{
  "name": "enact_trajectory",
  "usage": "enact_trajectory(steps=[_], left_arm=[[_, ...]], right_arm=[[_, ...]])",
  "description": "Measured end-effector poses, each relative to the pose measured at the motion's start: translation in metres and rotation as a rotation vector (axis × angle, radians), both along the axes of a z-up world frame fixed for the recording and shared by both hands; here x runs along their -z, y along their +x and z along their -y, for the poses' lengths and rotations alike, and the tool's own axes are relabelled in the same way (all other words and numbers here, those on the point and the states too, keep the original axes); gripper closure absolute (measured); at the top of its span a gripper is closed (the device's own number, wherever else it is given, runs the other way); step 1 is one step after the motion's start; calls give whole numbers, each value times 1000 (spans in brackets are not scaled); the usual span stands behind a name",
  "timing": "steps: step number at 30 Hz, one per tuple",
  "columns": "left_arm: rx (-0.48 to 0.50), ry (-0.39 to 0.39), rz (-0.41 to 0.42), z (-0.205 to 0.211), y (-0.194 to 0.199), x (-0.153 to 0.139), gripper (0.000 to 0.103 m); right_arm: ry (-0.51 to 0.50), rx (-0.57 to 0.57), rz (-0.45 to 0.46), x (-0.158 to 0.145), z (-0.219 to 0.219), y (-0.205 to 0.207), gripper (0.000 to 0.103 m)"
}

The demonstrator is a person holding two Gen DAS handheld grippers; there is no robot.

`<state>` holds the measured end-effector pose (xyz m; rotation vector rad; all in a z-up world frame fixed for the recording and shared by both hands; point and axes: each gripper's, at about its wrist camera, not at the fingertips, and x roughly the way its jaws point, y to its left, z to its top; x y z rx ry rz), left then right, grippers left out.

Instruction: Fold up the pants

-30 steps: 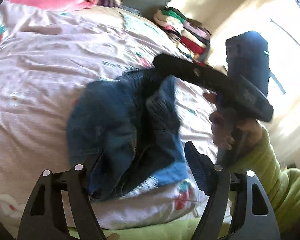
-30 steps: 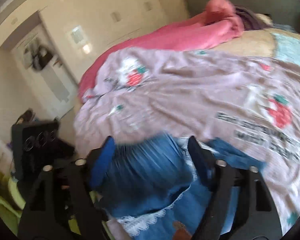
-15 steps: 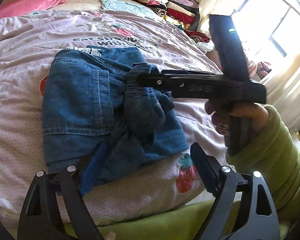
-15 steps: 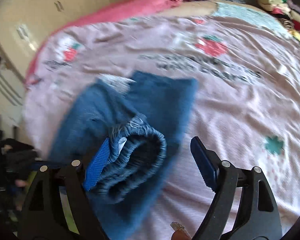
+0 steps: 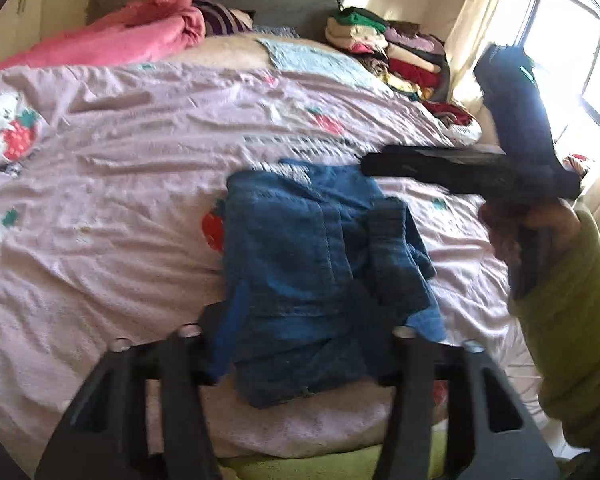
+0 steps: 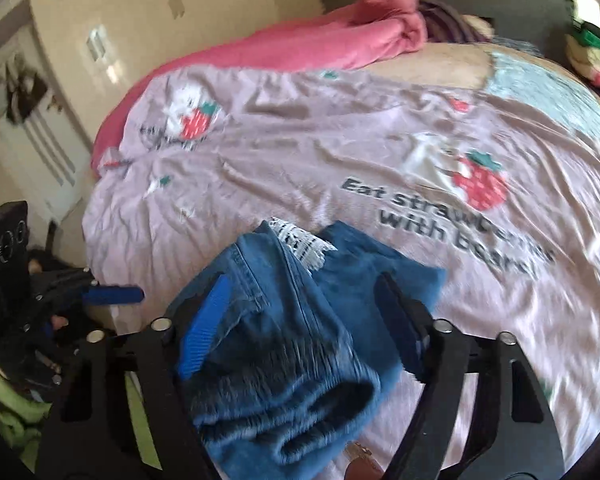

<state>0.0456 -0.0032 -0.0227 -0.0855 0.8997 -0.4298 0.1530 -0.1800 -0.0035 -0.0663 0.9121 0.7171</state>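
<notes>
The blue denim pants (image 5: 316,272) lie folded in a bundle near the front edge of the bed, with a white lace hem (image 6: 300,246) showing at the far end and the elastic waistband (image 6: 300,412) nearest the right wrist camera. My left gripper (image 5: 300,344) is open, its fingers on either side of the bundle's near end, holding nothing. My right gripper (image 6: 300,320) is open over the waistband end. In the left wrist view the right gripper (image 5: 472,170) is held in a hand above the bundle's right side, clear of the cloth.
The pink strawberry-print bedspread (image 5: 120,200) covers the bed. A pink blanket (image 5: 112,40) lies at the head. A stack of folded clothes (image 5: 392,52) stands at the far right by the window. A white door (image 6: 32,128) is to the left.
Both grippers have pulled back from the pants. The right gripper rose off the waistband and the bundle now lies flatter on the bed, let go by both.
</notes>
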Motion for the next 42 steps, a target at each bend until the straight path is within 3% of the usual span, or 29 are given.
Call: enact_trajectory(steps=[2, 7, 9, 10, 12, 18, 23, 27, 28, 30, 31, 32, 34, 36, 38, 42], left_arm=[[43, 29, -22, 13, -1, 9, 70], [114, 138, -65, 41, -12, 39, 69], [116, 139, -58, 39, -16, 39, 68], [116, 130, -60, 38, -15, 39, 68], [110, 100, -73, 32, -14, 39, 67], [98, 73, -73, 30, -12, 39, 61], [93, 73, -69, 29, -12, 38, 61], [96, 68, -73, 28, -12, 39, 60], [98, 64, -74, 27, -12, 38, 57], [104, 51, -76, 27, -13, 38, 53], [104, 47, -76, 27, -13, 37, 51], [104, 45, -75, 27, -14, 37, 51], [102, 41, -73, 25, -16, 35, 50], [97, 33, -71, 22, -16, 32, 50], [90, 26, -69, 19, -16, 29, 41], [67, 24, -55, 12, -19, 22, 38]], right_arm=[[-55, -44, -44, 12, -14, 11, 54], [-213, -125, -130, 54, -41, 17, 58], [-194, -141, -143, 58, -45, 13, 73], [-185, -152, -138, 56, -48, 10, 87], [-218, -161, -89, 47, -57, 1, 96], [-285, -156, 88, 19, -73, 7, 99], [-346, -139, 36, 51, -80, 31, 99], [-281, -95, 20, 47, -73, 31, 98], [-247, -77, 15, 42, -68, 31, 94], [-206, -37, 24, 30, -60, 29, 78], [-183, -18, 37, 22, -54, 27, 65], [-165, -11, 45, 17, -51, 25, 60], [-132, 8, 69, 3, -41, 19, 57], [-112, 31, 95, -8, -33, 9, 45], [-95, 53, 108, -15, -25, 1, 31], [-63, 107, 128, -26, -7, -15, 24]])
